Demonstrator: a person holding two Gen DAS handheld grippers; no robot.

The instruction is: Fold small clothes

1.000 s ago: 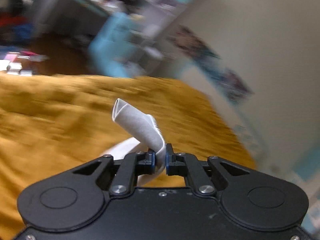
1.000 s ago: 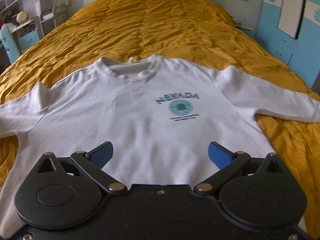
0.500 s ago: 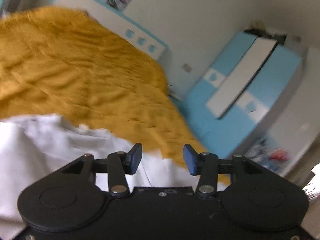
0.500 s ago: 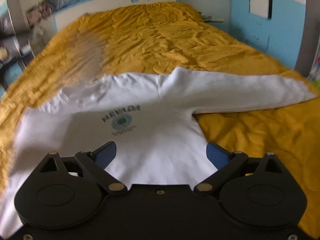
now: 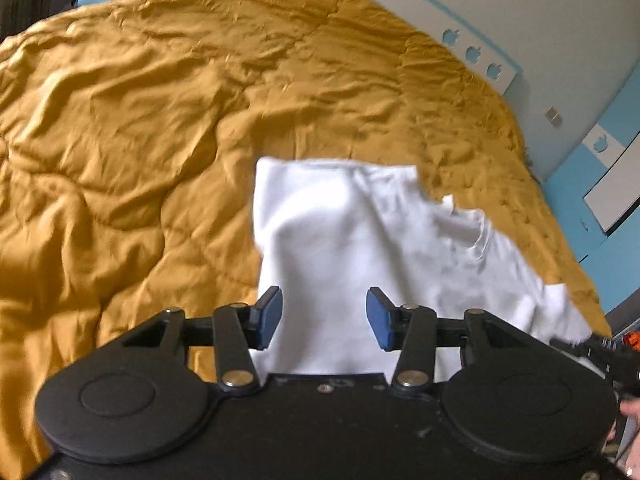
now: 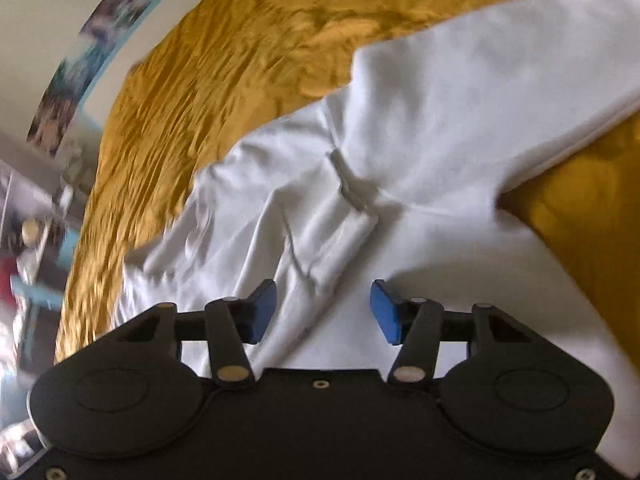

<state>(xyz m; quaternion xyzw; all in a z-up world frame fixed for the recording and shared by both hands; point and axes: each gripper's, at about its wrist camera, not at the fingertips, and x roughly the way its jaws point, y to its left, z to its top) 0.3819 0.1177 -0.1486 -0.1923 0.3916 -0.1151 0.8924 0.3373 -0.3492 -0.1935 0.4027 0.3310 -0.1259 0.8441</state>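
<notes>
White cotton sweatshirt (image 5: 360, 240) lies on the mustard quilted bedspread (image 5: 140, 120), which covers the bed. Left wrist view: left claw (image 5: 324, 316) over the shirt's near edge, shirt directly ahead and running off to the right; bare bedspread to the left and beyond; white headboard with apple-shaped cutouts (image 5: 472, 52) at the bed's far right end. Right wrist view: right claw (image 6: 323, 310) over the shirt body (image 6: 320, 208), one sleeve (image 6: 500, 80) stretched out to the upper right across the bedspread (image 6: 240, 40); bunched folds ahead of the claw; bedspread also right of the sleeve. Cluttered shelving (image 6: 28, 240) past the bed's left edge.
</notes>
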